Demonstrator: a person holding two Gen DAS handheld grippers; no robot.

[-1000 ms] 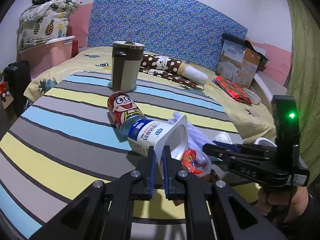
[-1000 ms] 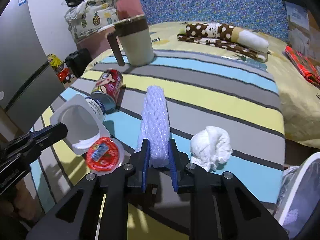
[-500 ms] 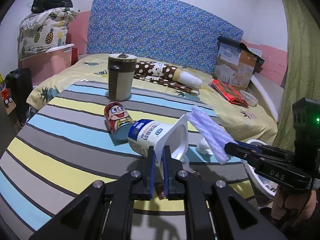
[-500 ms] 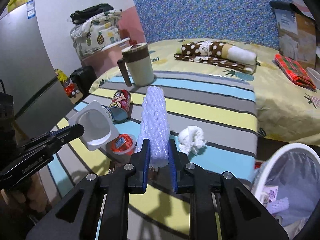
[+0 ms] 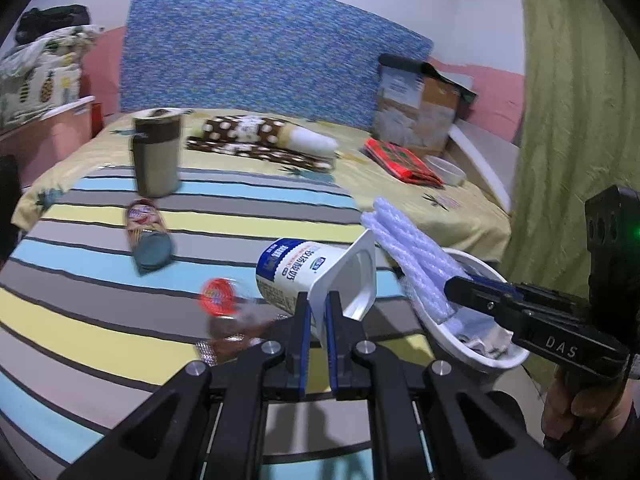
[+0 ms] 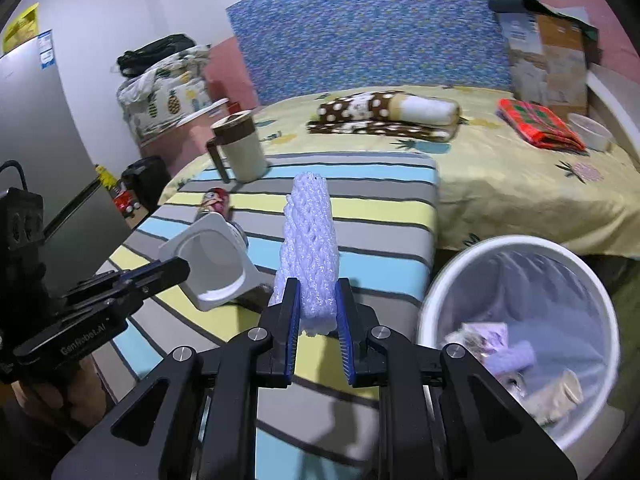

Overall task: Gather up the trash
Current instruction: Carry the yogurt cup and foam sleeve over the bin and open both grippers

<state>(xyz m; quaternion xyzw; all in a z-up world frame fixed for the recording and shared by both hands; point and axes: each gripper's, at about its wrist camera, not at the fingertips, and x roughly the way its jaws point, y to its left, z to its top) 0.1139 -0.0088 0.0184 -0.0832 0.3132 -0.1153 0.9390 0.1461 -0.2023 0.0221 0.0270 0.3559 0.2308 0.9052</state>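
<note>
Setting: bedroom, with a striped mattress (image 6: pixel 360 216) set against a yellow bed (image 6: pixel 520 176); every place below is given relative to the white bin (image 6: pixel 516 248) standing at the mattress's near corner.
Left claw (image 5: pixel 315 312): closed narrow on the rim of a white yogurt cup (image 5: pixel 304 276), held in the air above the mattress, left of the bin and short of its rim.
Right claw (image 6: pixel 317 312): clamped on the base of a white foam net sleeve (image 6: pixel 310 240), which stands up from the jaws just left of the bin's rim; in the left view the sleeve (image 5: pixel 412 256) already crosses the near side of the bin (image 5: pixel 480 354).
Bin contents: crumpled scraps lie at the bottom on a clear liner.
Step in hand: probably carrying both pieces to the bin for dropping.
Doing it well: bring each claw fully over the opening before parting the jaws; the sleeve is light and long, so tip it downward first or it may hang on the rim.
Risk: the two claws are close together, so dropping one at a time avoids a clash.
Left on the mattress: a red can (image 5: pixel 147 232) lying on its side and a small red-lidded cup (image 5: pixel 218 300), both well left of the bin.
Not trash, likely: a brown-lidded mug (image 5: pixel 157 152) upright, far from the bin.
</note>
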